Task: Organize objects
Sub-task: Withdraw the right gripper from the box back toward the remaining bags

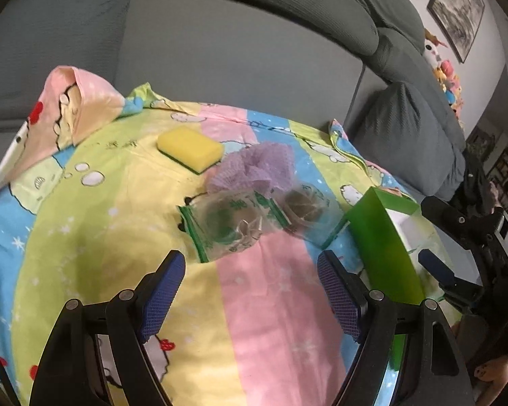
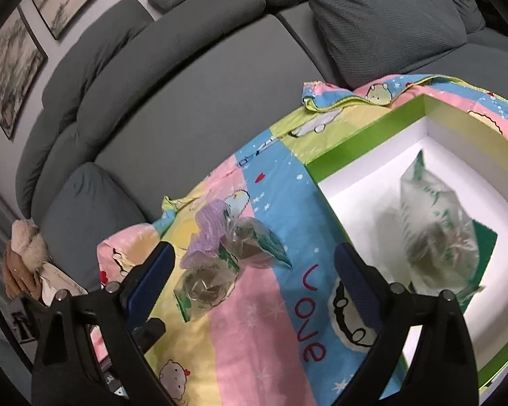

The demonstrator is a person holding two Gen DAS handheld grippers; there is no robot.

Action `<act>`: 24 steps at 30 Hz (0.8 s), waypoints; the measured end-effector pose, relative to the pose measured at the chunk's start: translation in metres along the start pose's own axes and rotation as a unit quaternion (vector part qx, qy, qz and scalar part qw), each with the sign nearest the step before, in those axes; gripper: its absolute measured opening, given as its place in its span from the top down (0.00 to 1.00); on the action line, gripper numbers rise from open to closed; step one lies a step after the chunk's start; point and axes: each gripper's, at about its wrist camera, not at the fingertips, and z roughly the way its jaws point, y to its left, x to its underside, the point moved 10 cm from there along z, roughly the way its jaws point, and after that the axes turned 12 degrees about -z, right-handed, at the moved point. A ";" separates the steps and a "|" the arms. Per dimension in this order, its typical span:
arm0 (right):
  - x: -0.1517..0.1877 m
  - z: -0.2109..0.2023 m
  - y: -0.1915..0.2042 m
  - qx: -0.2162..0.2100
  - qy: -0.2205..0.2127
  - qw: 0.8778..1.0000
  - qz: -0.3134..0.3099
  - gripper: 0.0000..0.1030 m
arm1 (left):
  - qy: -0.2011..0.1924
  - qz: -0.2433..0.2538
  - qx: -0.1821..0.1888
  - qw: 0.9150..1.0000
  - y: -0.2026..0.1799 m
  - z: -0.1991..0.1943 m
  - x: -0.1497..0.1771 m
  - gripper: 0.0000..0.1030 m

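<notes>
A green box (image 1: 382,237) with a white inside (image 2: 389,176) stands on a pastel cartoon sheet (image 1: 260,304). One clear packet with green print (image 2: 437,230) lies inside the box. Two similar packets (image 1: 230,226) (image 1: 304,213) lie on the sheet, also in the right wrist view (image 2: 206,287) (image 2: 254,240), beside a purple cloth (image 1: 257,165) (image 2: 210,233) and a yellow sponge (image 1: 189,147). My left gripper (image 1: 250,291) is open and empty, just short of the packets. My right gripper (image 2: 257,291) is open and empty at the box's left edge; it shows in the left wrist view (image 1: 437,267).
The sheet covers a raised surface in front of a grey sofa (image 1: 220,50) with cushions (image 2: 382,20). Framed pictures (image 2: 13,64) hang on the wall. Stuffed toys (image 1: 443,71) sit at the sofa's far end.
</notes>
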 end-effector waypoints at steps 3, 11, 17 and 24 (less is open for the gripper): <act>0.004 0.005 0.004 -0.005 0.007 1.000 0.000 0.07 | -0.001 -0.008 0.002 1.000 0.004 -0.001 -0.003 0.21; 0.011 0.019 0.015 -0.006 0.025 1.000 -0.010 0.07 | 0.002 -0.039 0.000 0.999 0.016 0.002 -0.008 0.21; 0.015 0.023 0.025 -0.014 0.033 0.999 -0.023 0.07 | 0.003 -0.047 0.000 0.999 0.021 0.003 -0.011 0.21; 0.018 0.027 0.032 -0.018 0.046 0.999 -0.024 0.07 | 0.010 -0.039 -0.013 0.999 0.022 0.005 -0.009 0.21</act>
